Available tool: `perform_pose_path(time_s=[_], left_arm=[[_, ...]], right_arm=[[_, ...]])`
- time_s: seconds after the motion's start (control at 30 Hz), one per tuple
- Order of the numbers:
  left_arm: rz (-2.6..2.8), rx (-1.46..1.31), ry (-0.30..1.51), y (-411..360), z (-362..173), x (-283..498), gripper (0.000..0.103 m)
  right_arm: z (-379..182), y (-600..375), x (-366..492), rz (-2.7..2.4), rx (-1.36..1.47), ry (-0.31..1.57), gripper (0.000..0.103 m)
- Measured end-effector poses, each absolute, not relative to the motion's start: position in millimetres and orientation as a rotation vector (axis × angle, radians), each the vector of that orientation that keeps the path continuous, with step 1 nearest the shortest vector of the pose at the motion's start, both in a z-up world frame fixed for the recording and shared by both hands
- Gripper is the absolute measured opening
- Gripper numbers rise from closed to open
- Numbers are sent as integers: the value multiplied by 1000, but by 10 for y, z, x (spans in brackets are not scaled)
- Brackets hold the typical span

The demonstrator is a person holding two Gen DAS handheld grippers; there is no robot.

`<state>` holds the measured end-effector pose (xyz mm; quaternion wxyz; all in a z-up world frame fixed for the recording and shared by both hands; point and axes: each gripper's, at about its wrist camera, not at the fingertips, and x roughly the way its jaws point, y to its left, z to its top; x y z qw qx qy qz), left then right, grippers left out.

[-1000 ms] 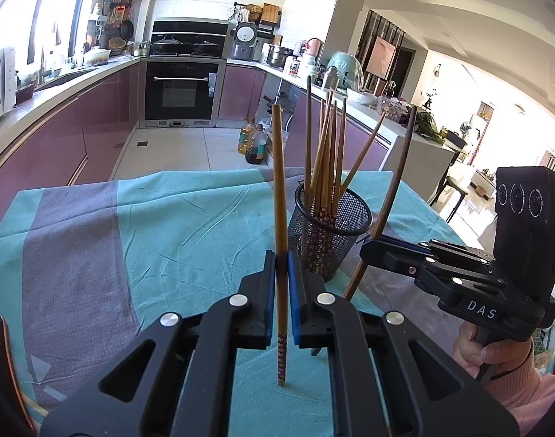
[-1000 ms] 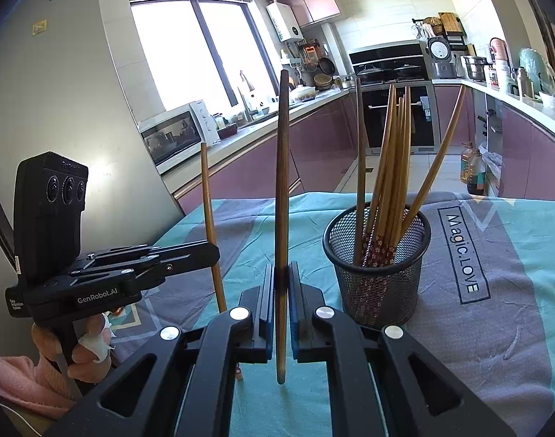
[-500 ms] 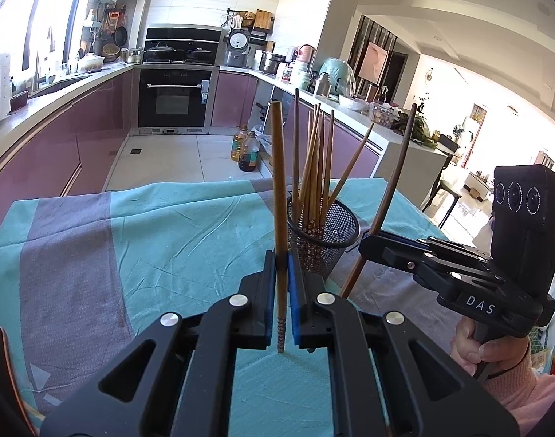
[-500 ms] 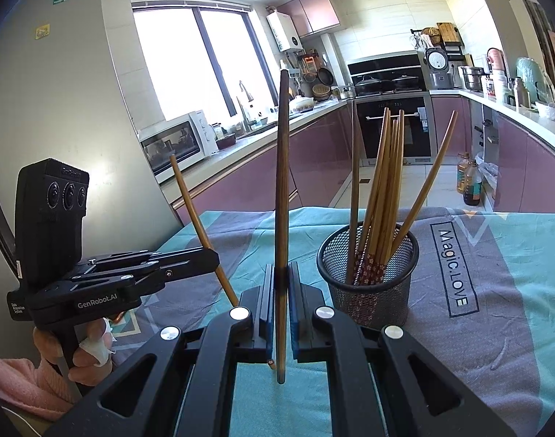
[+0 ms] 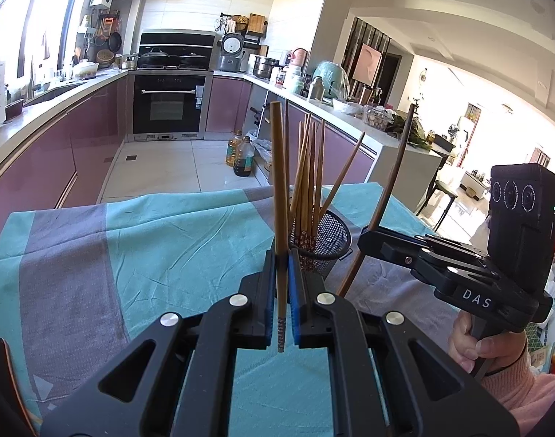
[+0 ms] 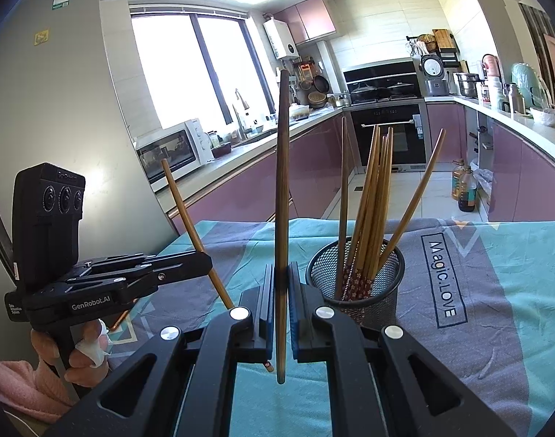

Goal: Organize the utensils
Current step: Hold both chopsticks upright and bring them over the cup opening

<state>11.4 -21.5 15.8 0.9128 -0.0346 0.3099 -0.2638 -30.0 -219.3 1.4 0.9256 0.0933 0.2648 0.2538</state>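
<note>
A black mesh holder (image 5: pixel 328 240) (image 6: pixel 357 276) full of several wooden chopsticks (image 6: pixel 372 196) stands on the table. My left gripper (image 5: pixel 282 266) is shut on a light wooden chopstick (image 5: pixel 277 182) with a patterned end, held upright just left of the holder. My right gripper (image 6: pixel 282 276) is shut on a darker chopstick (image 6: pixel 282 182), held upright in front-left of the holder. Each gripper shows in the other's view: the right one (image 5: pixel 365 244) at right, the left one (image 6: pixel 204 262) at left.
The table has a teal and grey cloth (image 5: pixel 132 247) (image 6: pixel 496 291). Kitchen counters (image 5: pixel 40 116), an oven (image 5: pixel 172 105) and oil bottles (image 5: pixel 241 156) on the floor lie beyond the far edge. A microwave (image 6: pixel 172 149) sits on the counter.
Both grippers have pulled back from the holder and risen a little, each keeping its chopstick. The left chopstick now leans more in the right wrist view.
</note>
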Motion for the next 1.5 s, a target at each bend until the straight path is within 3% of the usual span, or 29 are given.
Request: perform_pose_path(time_s=[1.5], left_arm=[[-555,-44,615,-297,242,107,8]], right_arm=[[132,-2214,-177,519,180,512,6]])
